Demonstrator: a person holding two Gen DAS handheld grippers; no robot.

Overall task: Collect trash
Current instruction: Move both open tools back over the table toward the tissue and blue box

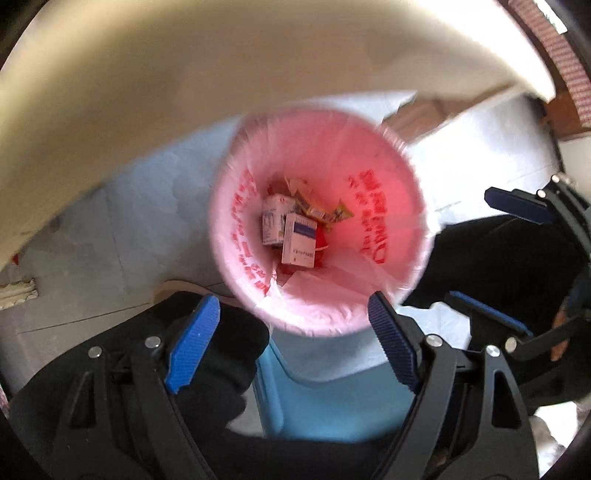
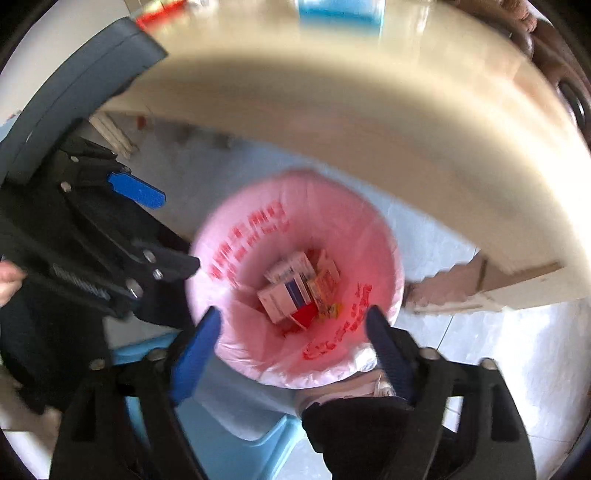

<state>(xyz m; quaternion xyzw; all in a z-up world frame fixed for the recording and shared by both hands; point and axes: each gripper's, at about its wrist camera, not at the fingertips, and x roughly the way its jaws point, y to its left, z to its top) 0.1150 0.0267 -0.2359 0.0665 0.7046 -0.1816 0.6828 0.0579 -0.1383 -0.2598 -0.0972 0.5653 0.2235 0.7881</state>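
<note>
A bin lined with a pink plastic bag [image 1: 391, 221] stands on the floor under the table edge; it also shows in the right wrist view [image 2: 236, 266]. In its bottom lie small white cartons [image 1: 297, 240], wrappers [image 1: 340, 214] and a red scrap; the cartons also show in the right wrist view [image 2: 288, 291]. My left gripper [image 1: 291, 332] is open and empty above the bin's near rim. My right gripper [image 2: 295, 339] is open and empty above the bin too. Each gripper shows in the other's view, the right one [image 1: 513, 236] and the left one [image 2: 147, 229].
A beige table [image 1: 221, 74] overhangs the bin; its top [image 2: 332, 55] carries a blue box [image 2: 340, 11] at the far edge. A light blue plastic stool [image 1: 332, 410] stands below the grippers. The floor is pale tile [image 1: 92, 240]. The person's dark clothing is close by.
</note>
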